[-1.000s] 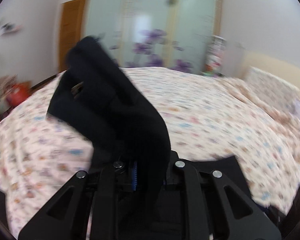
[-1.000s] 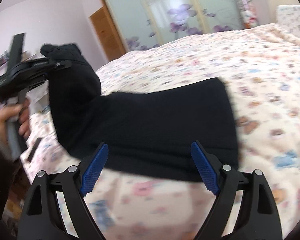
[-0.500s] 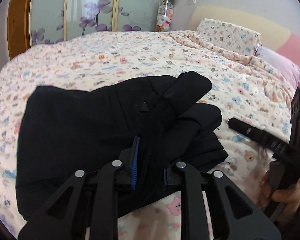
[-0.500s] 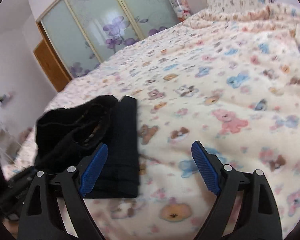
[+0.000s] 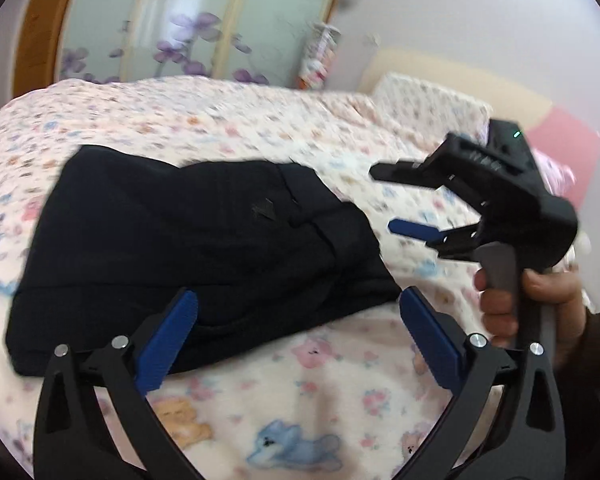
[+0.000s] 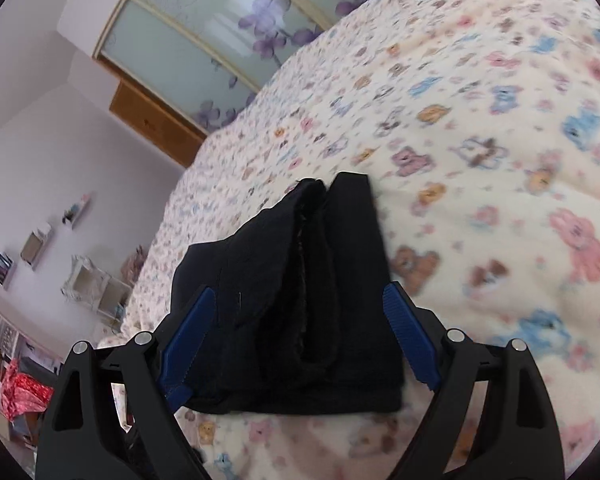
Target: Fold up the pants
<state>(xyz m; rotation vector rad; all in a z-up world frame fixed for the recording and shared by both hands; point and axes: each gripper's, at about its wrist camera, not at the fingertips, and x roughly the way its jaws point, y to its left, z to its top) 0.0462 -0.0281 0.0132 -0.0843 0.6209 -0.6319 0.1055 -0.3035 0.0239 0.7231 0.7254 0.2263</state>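
The black pants (image 5: 188,240) lie folded in a thick bundle on the bear-print quilt (image 5: 300,400). My left gripper (image 5: 300,296) hovers at their near right edge, jaws opening wide, pads clear of the cloth. My right gripper (image 5: 384,200) shows at the right of the left wrist view, gripped by a hand (image 5: 500,300), open and empty just beyond the bundle's end. In the right wrist view the pants (image 6: 292,288) lie lengthwise, their near end between the spread fingers of the right gripper (image 6: 298,292), which do not press on them.
The quilt (image 6: 480,160) covers the whole bed. A pillow (image 5: 428,104) lies at the head end. Frosted sliding doors (image 5: 180,20) with purple flowers stand behind the bed. White shelves (image 6: 88,284) and a red bag (image 6: 24,396) sit by the left wall.
My left gripper has let go of the pants and its jaws have sprung wide; the bundle now rests flat. The right gripper has rolled and swung over the pants' end.
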